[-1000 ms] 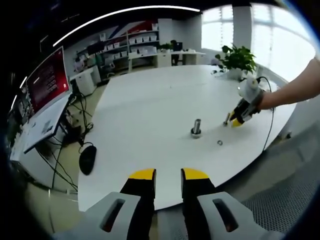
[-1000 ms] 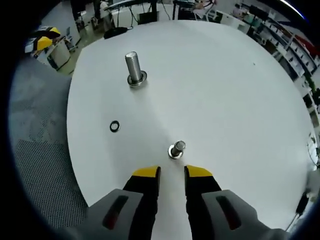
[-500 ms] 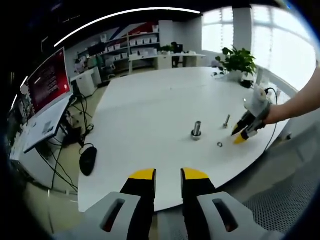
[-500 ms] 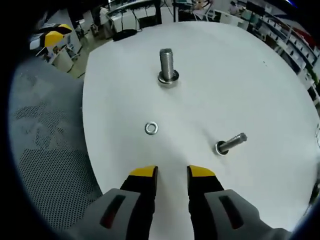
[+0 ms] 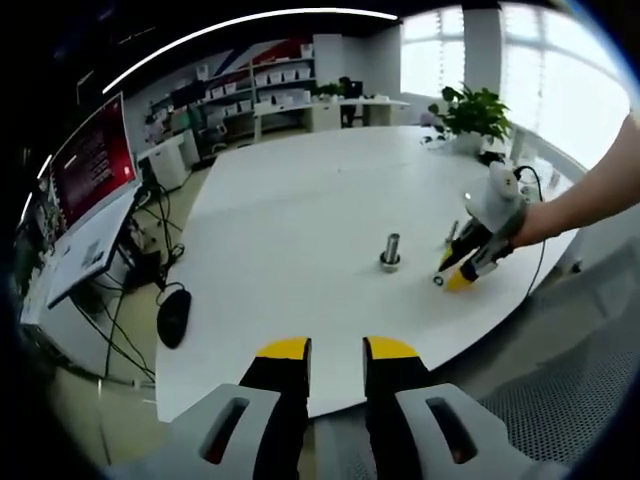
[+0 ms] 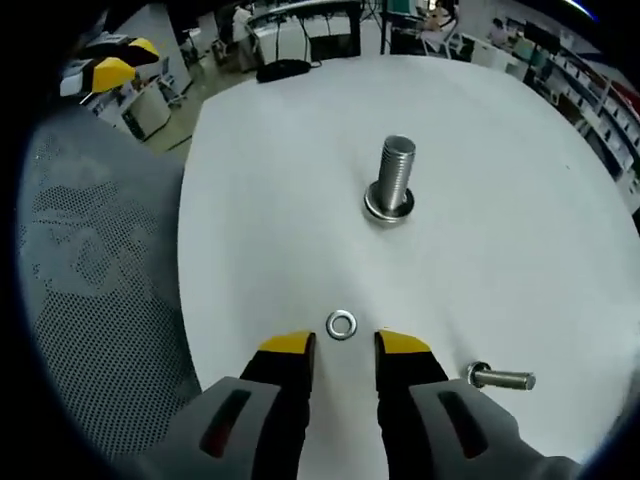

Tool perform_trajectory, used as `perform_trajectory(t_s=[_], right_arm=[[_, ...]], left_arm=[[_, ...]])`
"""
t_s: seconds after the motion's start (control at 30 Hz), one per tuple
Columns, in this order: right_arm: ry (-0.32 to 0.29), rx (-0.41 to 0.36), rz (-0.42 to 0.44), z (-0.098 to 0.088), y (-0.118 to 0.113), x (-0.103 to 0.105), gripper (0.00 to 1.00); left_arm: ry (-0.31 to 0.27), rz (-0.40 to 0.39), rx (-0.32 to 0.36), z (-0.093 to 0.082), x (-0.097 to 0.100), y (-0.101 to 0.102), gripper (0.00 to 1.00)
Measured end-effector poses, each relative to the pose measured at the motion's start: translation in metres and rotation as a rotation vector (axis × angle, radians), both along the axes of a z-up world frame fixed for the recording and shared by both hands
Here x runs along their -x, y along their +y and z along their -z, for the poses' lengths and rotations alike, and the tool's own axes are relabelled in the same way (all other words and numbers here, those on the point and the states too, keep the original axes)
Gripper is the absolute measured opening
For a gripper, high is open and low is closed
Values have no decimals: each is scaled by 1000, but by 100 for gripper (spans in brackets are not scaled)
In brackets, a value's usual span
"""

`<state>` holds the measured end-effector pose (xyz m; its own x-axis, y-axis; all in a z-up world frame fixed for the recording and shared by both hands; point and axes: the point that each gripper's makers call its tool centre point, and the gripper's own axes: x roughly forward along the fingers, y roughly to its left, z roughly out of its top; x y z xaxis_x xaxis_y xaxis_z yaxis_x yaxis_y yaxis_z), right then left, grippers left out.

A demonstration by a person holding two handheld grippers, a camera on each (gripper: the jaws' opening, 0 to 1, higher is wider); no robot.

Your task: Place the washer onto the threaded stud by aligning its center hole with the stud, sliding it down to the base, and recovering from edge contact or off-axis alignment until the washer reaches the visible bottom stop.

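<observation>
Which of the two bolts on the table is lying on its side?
The smaller bolt, lying flat right of the right gripper's fingers. The larger stud stands upright farther ahead.

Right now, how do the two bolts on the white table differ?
The threaded stud stands upright with a washer at its base; the smaller bolt lies on its side, bare. The stud is thicker. The stud stands further ahead of the right tool than the bolt. Both are grey metal.

1. You get bright daylight from the windows (image 5: 520, 60), which blow out to white.
2. Your white table (image 6: 500, 200) shows only soft shadows.
3. Fisheye distortion bends and softens your edges.
</observation>
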<state>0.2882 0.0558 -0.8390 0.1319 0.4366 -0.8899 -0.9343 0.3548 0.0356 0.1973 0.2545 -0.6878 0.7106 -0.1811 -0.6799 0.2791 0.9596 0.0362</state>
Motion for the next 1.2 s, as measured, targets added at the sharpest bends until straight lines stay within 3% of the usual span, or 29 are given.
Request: perform_trajectory(t_s=[0.17,0.27,0.4,0.63,0.8,1.0,1.2], right_arm=[[-62,2,-98,0,5,-1,19],[-37,-11,-64,0,4,1,16],[-57,-19,-102,1,-1,3,15],[-19,-22,-102,1,-12,5,16],[-29,4,-150,0,-19,9,16],[18,89,-213,1,-22,13,18],[4,212,-329,3,-23,11,17]], left_arm=[[-15,-18,14,-3,-2,3,17],[-16,-15,17,-3,-2,2,17],[-17,-20,15,-3,-2,3,17],[-18,-13,16,-3,-3,2,17],[-42,-28,27,-8,-4,4,17],[-37,-21,22,-7,-4,2,17],[-67,-30,42,-13,-5,1,18]])
